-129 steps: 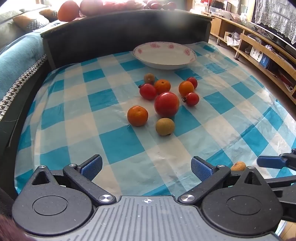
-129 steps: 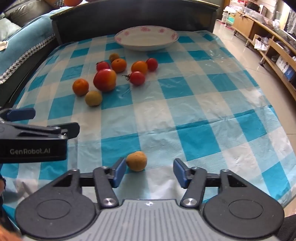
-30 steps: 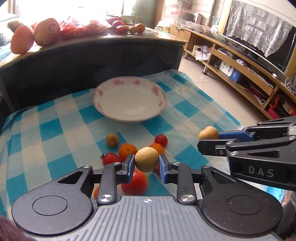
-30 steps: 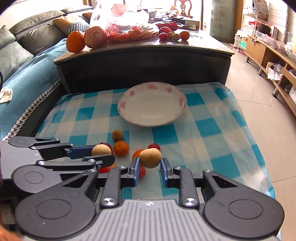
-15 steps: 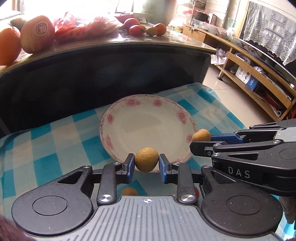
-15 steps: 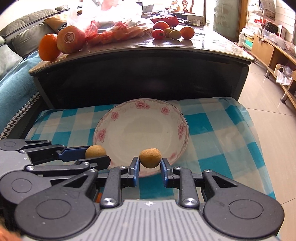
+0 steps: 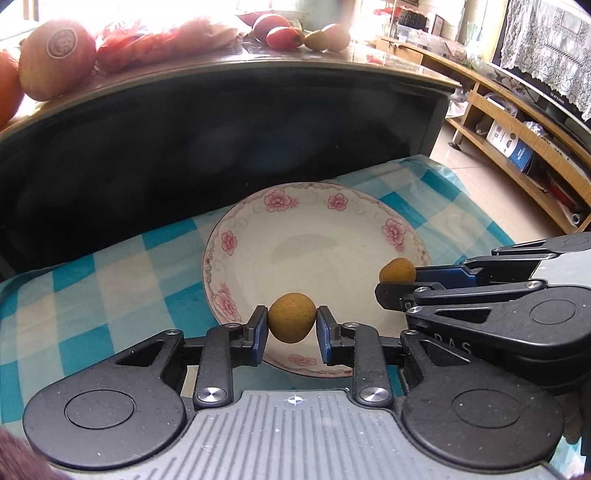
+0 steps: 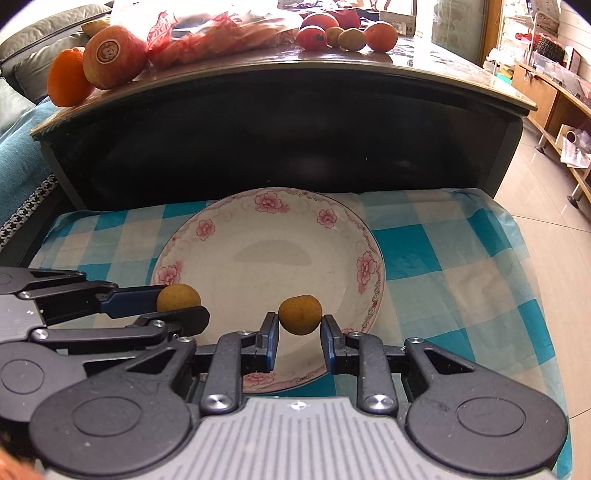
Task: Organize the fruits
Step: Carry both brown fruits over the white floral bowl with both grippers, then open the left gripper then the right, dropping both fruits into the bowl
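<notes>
Your left tongs (image 7: 291, 325) are pinching a small brown fruit (image 7: 291, 322) between their blue pads, and they hang above the near rim of the flowered plate (image 7: 258, 236). Your right tongs (image 8: 298, 332) are pinching a second brown fruit (image 8: 299, 314) in the same way, above the near part of the same plate (image 8: 229, 240). Neither fruit touches the plate; both sit in the air over its white inside.

The two tongs stand side by side, close together. In the left wrist view, your right tongs (image 7: 397, 282) come in from the right with their fruit (image 7: 396, 270) at the tip, over the plate's right edge. In the right wrist view, your left tongs (image 8: 177, 308) come in from the left with their fruit (image 8: 178, 297) over the plate's left side.

The plate lies on a blue and white checked cloth (image 8: 461, 258), just in front of a dark bench (image 8: 295, 122). On top of that bench sit an orange (image 8: 66, 83), a large stickered fruit (image 8: 112, 55), a red mesh bag (image 8: 221, 33) and a few small fruits (image 8: 347, 35) farther back.
</notes>
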Demonstrator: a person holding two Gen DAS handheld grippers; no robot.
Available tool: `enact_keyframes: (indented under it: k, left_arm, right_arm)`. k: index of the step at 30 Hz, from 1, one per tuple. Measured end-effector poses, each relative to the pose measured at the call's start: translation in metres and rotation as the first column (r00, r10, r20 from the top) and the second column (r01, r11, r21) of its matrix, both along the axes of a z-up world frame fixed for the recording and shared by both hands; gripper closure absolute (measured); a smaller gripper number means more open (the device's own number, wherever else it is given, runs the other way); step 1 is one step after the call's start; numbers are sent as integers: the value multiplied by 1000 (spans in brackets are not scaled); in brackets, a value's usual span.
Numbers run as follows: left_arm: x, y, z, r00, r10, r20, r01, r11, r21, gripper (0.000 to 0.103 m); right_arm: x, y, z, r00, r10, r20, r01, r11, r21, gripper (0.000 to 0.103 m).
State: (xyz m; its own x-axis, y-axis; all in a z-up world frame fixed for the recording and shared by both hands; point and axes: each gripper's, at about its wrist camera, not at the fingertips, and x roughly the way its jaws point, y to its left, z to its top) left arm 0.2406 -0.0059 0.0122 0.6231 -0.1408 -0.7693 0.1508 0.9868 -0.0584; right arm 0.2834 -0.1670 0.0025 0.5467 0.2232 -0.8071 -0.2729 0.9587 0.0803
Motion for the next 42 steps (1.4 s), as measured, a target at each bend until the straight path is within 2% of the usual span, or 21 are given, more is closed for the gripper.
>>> enact_keyframes:
  k: [27, 42]
  left_arm:
    - [9, 1, -13, 1000, 9, -19, -8, 1000, 26, 68]
    - [10, 4, -9, 1000, 28, -14, -28, 999, 22, 60]
  right_arm:
    - [15, 5, -18, 1000, 0, -10, 0, 1000, -11, 73]
    - [12, 4, -12, 1000, -14, 5, 14, 1000, -24, 73]
